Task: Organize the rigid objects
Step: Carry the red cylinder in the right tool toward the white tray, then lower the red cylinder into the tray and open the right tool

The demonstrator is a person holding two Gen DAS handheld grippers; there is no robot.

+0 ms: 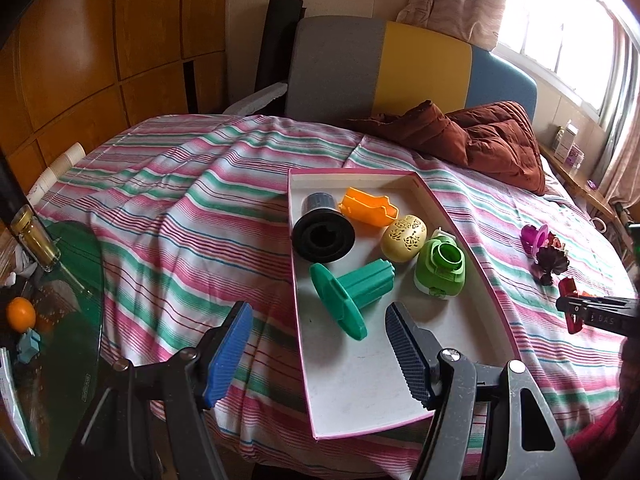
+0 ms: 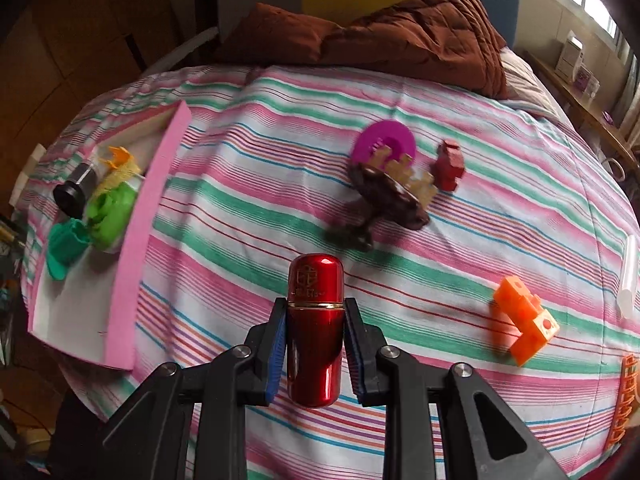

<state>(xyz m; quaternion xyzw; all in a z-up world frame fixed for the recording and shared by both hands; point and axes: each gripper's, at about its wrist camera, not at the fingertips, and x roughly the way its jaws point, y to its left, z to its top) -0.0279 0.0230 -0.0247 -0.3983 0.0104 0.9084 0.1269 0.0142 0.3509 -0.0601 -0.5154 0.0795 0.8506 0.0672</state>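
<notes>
**Right gripper clamping red capsule; left one gaping over tray**

Right gripper [image 2: 315, 312], bottom center of right wrist view, is squeezing a shiny red capsule [image 2: 314, 328] w/ both blue pads pressing its sides; rounded tip is poking up past the fingers, over the striped bedsheet [image 2: 248, 184]. Purple disc [image 2: 382, 140], dark flower piece [image 2: 390, 196], red block [image 2: 450, 166] are sitting upper center-right; orange block [image 2: 524, 320] is lying at right. Left gripper [image 1: 318, 344], bottom of left wrist view, is standing wide apart w/ nothing between pads, hovering at near end of pink-edged tray [image 1: 360, 384]. Tray is holding a black spool [image 1: 322, 232], orange piece [image 1: 370, 206], yellow egg [image 1: 403, 238], light green piece [image 1: 440, 270] & teal spool [image 1: 352, 292].
</notes>
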